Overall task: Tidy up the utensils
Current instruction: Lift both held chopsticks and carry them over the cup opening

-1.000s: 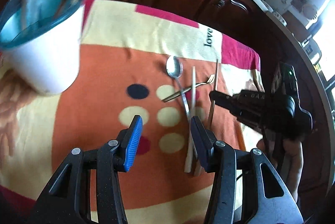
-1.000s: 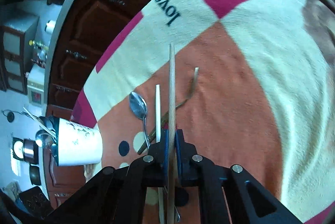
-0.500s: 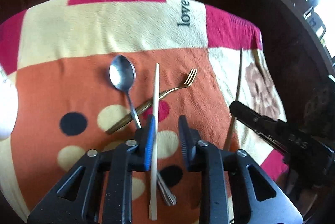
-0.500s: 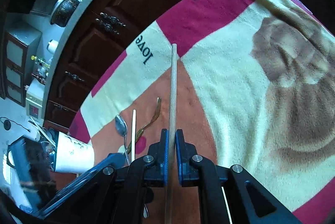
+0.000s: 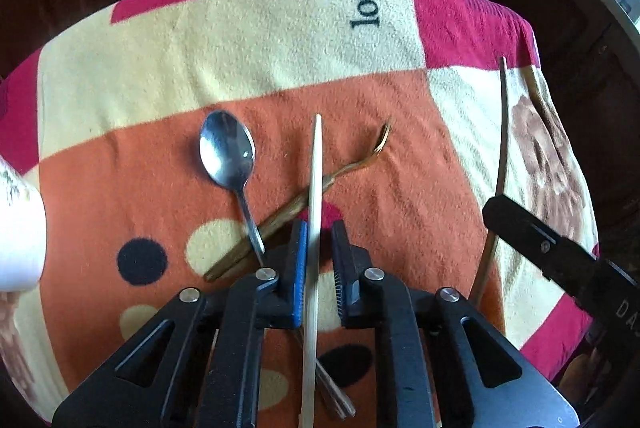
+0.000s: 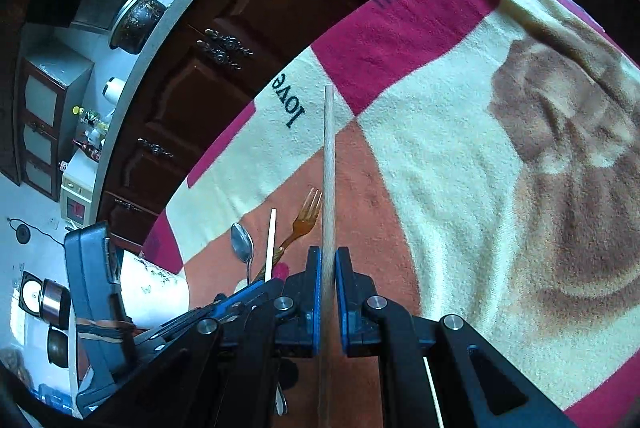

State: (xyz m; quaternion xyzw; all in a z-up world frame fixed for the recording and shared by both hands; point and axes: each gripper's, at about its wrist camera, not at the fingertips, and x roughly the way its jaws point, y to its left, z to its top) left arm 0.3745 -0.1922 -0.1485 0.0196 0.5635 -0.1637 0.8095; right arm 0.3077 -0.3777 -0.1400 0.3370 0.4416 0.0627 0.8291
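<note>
Chopstick point(image 5: 316, 163), pale, mid-blanket point(image 5: 256, 39) across fork point(image 5: 288, 211), beside spoon point(image 5: 228, 151). Left gripper point(image 5: 319, 260) closing around it, gap at right pad. Right gripper point(image 6: 328, 292) clenched on darker stick point(image 6: 328, 163). Pickup step; next, probably finish squeeze, lift straight, avoid dragging fork, carry toward cup point(image 5: 18, 224) at left edge.

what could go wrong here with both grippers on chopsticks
The left gripper is closing on the pale chopstick, which lies across the gold fork and beside the spoon; lifting may drag or flick them. The right gripper pinches the darker chopstick near one end, so it may pivot or slip. The grippers are close enough to bump.
</note>
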